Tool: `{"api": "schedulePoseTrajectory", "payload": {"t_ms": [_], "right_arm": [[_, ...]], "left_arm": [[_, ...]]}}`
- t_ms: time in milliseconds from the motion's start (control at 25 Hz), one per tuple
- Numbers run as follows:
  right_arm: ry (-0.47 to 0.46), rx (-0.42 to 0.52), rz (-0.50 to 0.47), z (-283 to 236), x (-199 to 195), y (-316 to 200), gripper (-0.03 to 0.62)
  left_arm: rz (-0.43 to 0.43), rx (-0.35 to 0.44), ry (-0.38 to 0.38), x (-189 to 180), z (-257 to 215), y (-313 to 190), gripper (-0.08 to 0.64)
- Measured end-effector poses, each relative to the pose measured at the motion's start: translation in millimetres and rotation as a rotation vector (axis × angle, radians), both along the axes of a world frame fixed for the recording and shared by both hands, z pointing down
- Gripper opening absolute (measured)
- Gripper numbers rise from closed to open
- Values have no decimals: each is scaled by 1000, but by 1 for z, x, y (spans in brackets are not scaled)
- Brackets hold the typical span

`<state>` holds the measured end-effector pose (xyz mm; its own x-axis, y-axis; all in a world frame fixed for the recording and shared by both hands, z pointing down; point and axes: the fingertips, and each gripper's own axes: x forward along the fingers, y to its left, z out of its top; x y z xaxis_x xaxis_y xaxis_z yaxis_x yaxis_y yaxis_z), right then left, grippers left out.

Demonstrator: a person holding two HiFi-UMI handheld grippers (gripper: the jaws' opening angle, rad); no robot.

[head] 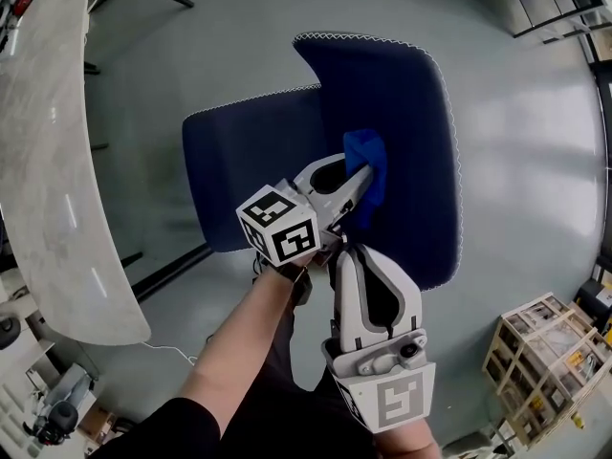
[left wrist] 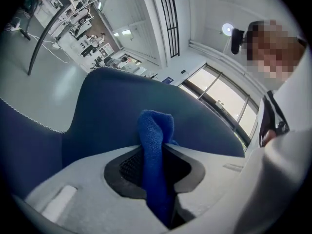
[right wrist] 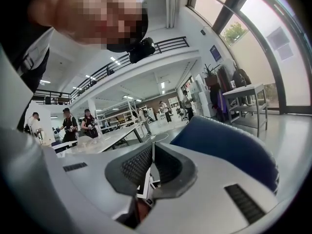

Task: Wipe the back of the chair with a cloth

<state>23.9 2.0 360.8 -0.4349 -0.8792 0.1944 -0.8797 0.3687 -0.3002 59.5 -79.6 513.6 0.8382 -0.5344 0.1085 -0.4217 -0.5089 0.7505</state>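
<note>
A dark blue chair stands below me, its back (head: 402, 113) to the right of its seat (head: 249, 161). My left gripper (head: 361, 175) is shut on a bright blue cloth (head: 368, 165) and holds it against the chair back. In the left gripper view the cloth (left wrist: 156, 145) stands up between the jaws in front of the chair back (left wrist: 122, 96). My right gripper (head: 344, 251) sits just behind the left one, close to the back's near edge, shut with nothing in it. The right gripper view shows its jaws together (right wrist: 152, 150) and the chair (right wrist: 229, 145) at the right.
A long white curved table (head: 57, 161) runs down the left side. A wooden crate (head: 540, 352) stands on the grey floor at the lower right. Small equipment (head: 53, 414) lies at the lower left. Distant people (right wrist: 68, 123) stand by work tables.
</note>
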Motion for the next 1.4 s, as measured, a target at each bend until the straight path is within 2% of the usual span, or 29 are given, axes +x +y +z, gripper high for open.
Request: {"api": "schedulePoseTrajectory", "payload": {"t_ms": [440, 560, 880, 1160, 1400], "right_arm": [[-42, 5, -36, 42, -23, -15, 28], [-49, -4, -40, 54, -30, -21, 28], [-48, -8, -53, 66, -38, -30, 28], [-47, -14, -61, 72, -38, -33, 28], [-36, -35, -59, 72, -36, -34, 28]], "left_arm": [[-21, -7, -18, -22, 77, -11, 81], [-33, -33, -63, -32, 103, -15, 81], [-67, -165, -191, -53, 169, -21, 81], [-104, -228, -310, -62, 204, -22, 81], [-126, -249, -358, -63, 212, -22, 81]]}}
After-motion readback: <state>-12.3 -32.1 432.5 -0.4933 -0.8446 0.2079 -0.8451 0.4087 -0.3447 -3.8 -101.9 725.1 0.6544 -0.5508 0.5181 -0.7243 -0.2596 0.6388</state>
